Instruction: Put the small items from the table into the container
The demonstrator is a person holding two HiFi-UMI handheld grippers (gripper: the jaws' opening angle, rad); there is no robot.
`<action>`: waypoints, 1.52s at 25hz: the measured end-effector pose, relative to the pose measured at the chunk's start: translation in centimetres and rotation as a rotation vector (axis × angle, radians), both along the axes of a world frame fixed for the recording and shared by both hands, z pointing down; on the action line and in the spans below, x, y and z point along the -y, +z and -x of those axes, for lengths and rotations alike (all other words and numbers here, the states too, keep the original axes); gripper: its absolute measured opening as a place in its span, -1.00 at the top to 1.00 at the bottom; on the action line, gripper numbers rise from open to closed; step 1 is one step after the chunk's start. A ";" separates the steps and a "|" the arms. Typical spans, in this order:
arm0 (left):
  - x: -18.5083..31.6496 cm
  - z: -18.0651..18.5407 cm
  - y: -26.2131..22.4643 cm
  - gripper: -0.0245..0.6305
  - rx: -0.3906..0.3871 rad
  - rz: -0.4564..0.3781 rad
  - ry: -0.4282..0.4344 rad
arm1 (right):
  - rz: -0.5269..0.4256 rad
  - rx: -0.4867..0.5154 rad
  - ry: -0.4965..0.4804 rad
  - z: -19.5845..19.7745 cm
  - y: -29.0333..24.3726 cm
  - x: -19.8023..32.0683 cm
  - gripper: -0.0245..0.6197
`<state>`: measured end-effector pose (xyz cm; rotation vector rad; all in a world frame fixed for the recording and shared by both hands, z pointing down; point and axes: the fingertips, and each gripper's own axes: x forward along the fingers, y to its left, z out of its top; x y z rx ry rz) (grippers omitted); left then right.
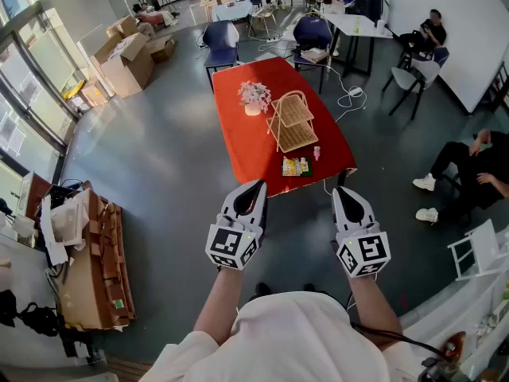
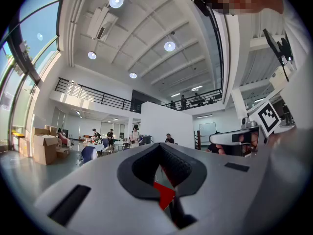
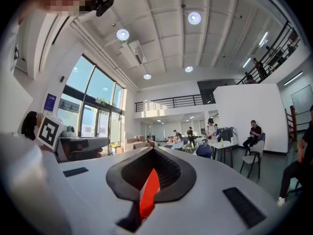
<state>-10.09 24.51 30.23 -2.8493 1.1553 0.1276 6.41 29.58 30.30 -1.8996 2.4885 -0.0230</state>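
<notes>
A pile of brown cardboard (image 1: 95, 269) lies on the floor far to the left of the red table (image 1: 238, 146). The left gripper (image 1: 256, 186) is held in the air on the near side of the table, well apart from it. Its jaws are pressed together with nothing in them. On the table, a pot of pink flowers (image 1: 254, 96) stands near the far end. Just to the right of the flowers is the wicker basket (image 1: 292, 122). A small colourful pack (image 1: 296, 166) lies near the table's front edge, outside the basket. A little bottle (image 1: 316, 153) stands just beside the pack, also outside the basket. The right gripper (image 1: 343, 191) is held off the table's near right corner, not touching it. Its jaws are pressed together too, and they pinch nothing. A person (image 1: 469, 165) sits far to the right of the table.
</notes>
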 end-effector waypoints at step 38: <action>-1.6 -5.4 1.2 0.91 0.007 -0.014 -0.077 | 0.010 -0.015 -0.119 -5.1 1.3 0.1 0.88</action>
